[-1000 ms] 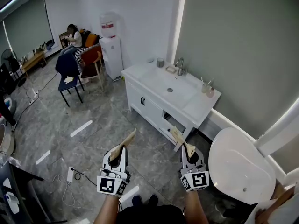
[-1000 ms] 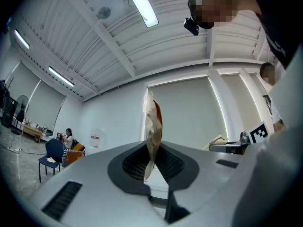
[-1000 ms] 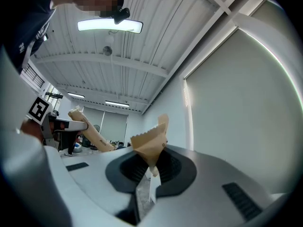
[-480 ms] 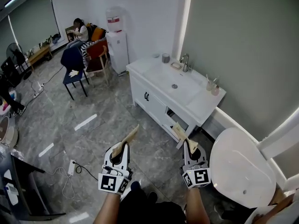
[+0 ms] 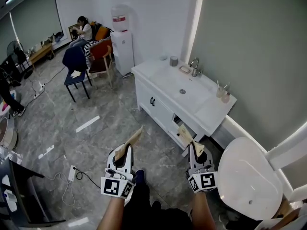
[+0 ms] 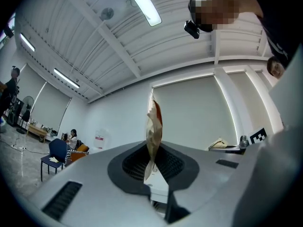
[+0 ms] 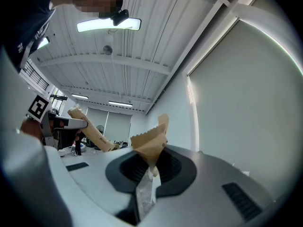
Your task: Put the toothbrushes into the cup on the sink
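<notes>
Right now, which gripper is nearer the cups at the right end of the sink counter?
Right. The right gripper is almost straight in front of the cups, near the vanity's front corner; the left gripper is farther off to the left. Neither has reached the counter.

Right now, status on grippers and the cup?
Left gripper shut on left packet, right gripper shut on right packet. Cup on sink, across floor. No obstacle seen.

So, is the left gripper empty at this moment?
No, in the left gripper view the left gripper has its jaws closed on a brown paper packet that sticks up between them.
</notes>
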Available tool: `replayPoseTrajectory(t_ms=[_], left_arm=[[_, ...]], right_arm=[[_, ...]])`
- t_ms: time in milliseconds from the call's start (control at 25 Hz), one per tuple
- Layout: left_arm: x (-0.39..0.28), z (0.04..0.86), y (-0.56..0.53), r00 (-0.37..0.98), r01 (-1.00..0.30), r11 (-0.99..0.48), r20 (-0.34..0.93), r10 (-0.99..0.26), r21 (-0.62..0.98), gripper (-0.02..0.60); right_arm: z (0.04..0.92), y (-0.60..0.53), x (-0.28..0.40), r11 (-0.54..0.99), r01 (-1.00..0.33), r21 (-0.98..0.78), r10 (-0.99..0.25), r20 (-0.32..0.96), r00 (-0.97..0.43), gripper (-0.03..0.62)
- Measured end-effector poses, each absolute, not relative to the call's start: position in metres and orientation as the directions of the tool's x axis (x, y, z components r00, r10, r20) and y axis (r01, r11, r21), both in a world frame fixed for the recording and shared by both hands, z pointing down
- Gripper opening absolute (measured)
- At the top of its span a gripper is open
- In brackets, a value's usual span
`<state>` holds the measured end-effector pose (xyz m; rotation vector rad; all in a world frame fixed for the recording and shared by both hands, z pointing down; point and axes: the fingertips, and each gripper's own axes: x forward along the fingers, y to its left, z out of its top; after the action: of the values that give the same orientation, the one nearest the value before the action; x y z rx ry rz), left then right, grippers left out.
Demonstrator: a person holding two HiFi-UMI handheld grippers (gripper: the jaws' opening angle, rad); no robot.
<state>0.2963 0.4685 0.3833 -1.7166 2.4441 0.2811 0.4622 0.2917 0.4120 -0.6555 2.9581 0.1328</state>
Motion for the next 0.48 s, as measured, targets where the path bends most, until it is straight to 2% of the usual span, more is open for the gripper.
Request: replayPoseTrajectory(t_ms=[480], left_arm=[[0.13,0.389,0.333,-0.278,-0.96,0.278,-0.241,-0.93,0.036,0.049]], right_arm=[[0.418,0.181,0.308,0.885,-0.446,0.132,-0.436,-0.094,-0.895,0.049]])
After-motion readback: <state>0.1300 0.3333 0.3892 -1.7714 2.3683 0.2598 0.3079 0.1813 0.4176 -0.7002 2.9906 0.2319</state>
